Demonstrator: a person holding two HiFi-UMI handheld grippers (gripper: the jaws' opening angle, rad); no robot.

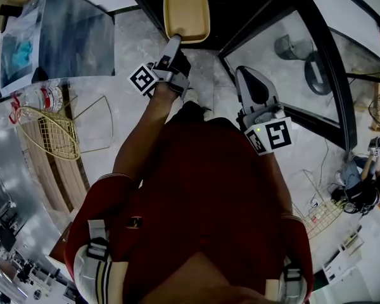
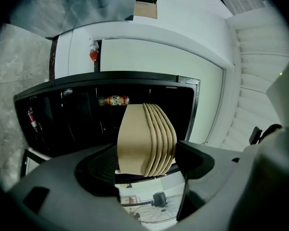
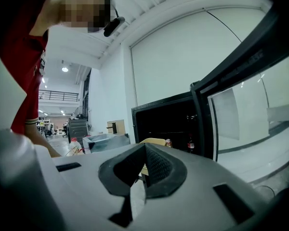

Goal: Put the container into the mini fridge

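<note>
A tan ribbed container point(image 1: 187, 14) is held out in front of me, and my left gripper point(image 1: 175, 44) is shut on its near rim. In the left gripper view the container point(image 2: 147, 138) stands on edge between the jaws, in front of the mini fridge's dark open interior point(image 2: 62, 124). A drink bottle point(image 2: 114, 100) lies inside. The fridge's glass door point(image 1: 304, 62) is swung open to the right. My right gripper point(image 1: 250, 81) hangs near that door, shut, with nothing in it. The right gripper view shows the fridge point(image 3: 168, 121) and the container's edge point(image 3: 153, 141).
On the floor at the left are a gold wire basket point(image 1: 47, 132), a plastic water bottle point(image 1: 44, 97) and a grey bin point(image 1: 73, 33). A fan point(image 1: 297, 49) shows through the glass door. Another wire basket point(image 1: 320, 214) and clutter lie at the right.
</note>
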